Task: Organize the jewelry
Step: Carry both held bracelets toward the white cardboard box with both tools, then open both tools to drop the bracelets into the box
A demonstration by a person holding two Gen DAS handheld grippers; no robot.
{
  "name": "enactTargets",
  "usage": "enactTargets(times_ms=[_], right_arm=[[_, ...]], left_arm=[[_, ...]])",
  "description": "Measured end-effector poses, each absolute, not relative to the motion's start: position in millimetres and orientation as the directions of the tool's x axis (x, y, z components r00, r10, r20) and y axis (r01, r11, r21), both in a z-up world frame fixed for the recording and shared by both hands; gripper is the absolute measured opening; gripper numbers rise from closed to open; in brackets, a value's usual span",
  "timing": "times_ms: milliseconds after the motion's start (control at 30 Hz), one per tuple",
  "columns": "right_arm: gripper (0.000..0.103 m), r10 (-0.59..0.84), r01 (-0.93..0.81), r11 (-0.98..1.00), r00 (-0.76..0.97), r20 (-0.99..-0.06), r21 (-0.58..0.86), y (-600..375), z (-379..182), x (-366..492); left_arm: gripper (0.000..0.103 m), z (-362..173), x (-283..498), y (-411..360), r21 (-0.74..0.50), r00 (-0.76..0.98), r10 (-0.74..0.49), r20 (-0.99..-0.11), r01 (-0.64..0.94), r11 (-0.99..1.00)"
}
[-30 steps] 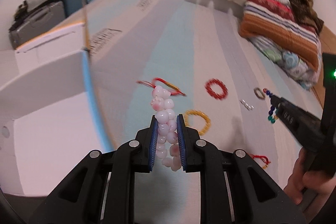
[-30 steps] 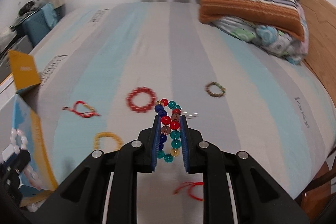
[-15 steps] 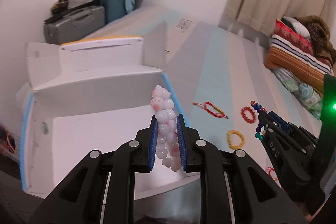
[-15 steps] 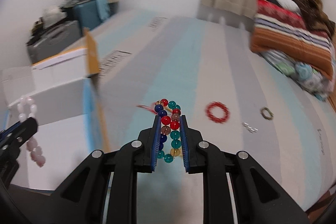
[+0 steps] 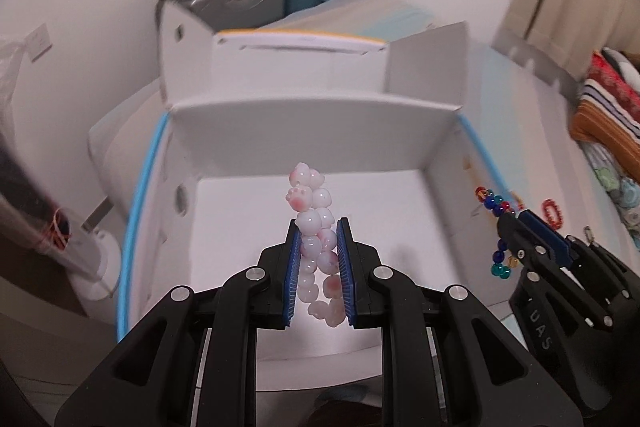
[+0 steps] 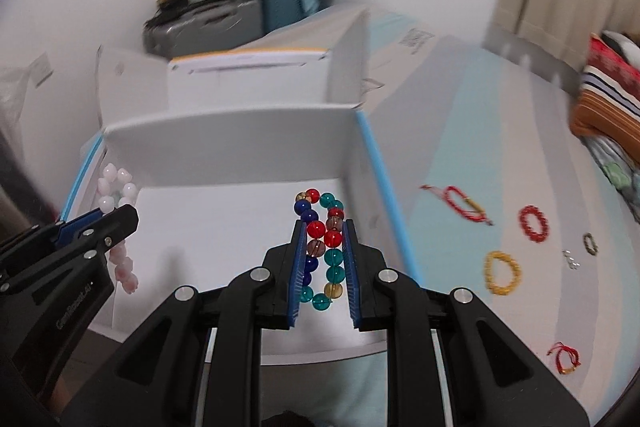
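While I hold both grippers above the white box [image 5: 316,131], my left gripper [image 5: 318,227] has its jaws nearly closed, pinching the pink bracelet [image 5: 314,223], whose loop sticks up past the blue pads [image 5: 294,259]. My right gripper [image 6: 323,227] is likewise clamped narrow on the multicolour bracelet [image 6: 322,239], beads squeezed between its pads. Both bracelets hang over the box's bare floor, the pink one toward its left wall, the other near its right wall. Beyond that blue-edged wall, on the striped bed [image 6: 460,147], lie a red cord [image 6: 460,203], a red bracelet [image 6: 534,223], a yellow bracelet [image 6: 502,273], a dark ring [image 6: 590,243] and another red cord [image 6: 566,357]. Suitcases [image 6: 224,19] stand behind.
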State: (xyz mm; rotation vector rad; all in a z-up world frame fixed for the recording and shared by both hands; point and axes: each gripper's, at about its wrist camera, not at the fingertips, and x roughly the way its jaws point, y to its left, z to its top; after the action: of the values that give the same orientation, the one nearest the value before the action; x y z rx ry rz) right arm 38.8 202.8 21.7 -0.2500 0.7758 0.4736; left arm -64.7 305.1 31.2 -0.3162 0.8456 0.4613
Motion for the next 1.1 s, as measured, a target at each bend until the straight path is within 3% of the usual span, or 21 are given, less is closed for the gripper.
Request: enactTargets(times_ms=[300,700,767,833,967,1100], right_arm=[[0.017,0.302,-0.531,0.846,0.550,-0.779,-0.047,223.4,-9.5,41.0],[0.018,0.280,-0.535,0.843,0.535,-0.797,-0.062,230.1,-23.1,45.9],[0.028,0.289,-0.543,0.837,0.541,-0.790,-0.066,230.6,-21.8,43.7],[0.057,0.304,-0.551,0.833,0.546,-0.781,-0.061,230.1,-18.1,41.1],[0.070,0.339,-0.557,0.829,0.583,-0.738,-0.058,225.6,-4.2,34.8],[0.082,0.357,-0.551,0.833,0.616,-0.702,-0.060,218.3,8.5,31.6]], left_arm=[[0.017,-6.5,-76.4,324.0,-0.061,0.494,0.269,-0.827,-0.554,0.830],[0.018,-13.7,-74.2,326.1,-0.028,0.471,0.299,-0.830,-0.571,0.821],[0.021,-13.5,-74.1,325.3,-0.012,0.466,0.318,-0.826,-0.577,0.816],[0.022,-13.3,-74.8,326.0,-0.015,0.465,0.316,-0.827,-0.581,0.814],[0.049,-7.4,-78.9,324.7,-0.010,0.471,0.339,-0.814,-0.594,0.804],[0.066,6.5,-81.4,316.7,0.009,0.493,0.373,-0.786,-0.594,0.804]])
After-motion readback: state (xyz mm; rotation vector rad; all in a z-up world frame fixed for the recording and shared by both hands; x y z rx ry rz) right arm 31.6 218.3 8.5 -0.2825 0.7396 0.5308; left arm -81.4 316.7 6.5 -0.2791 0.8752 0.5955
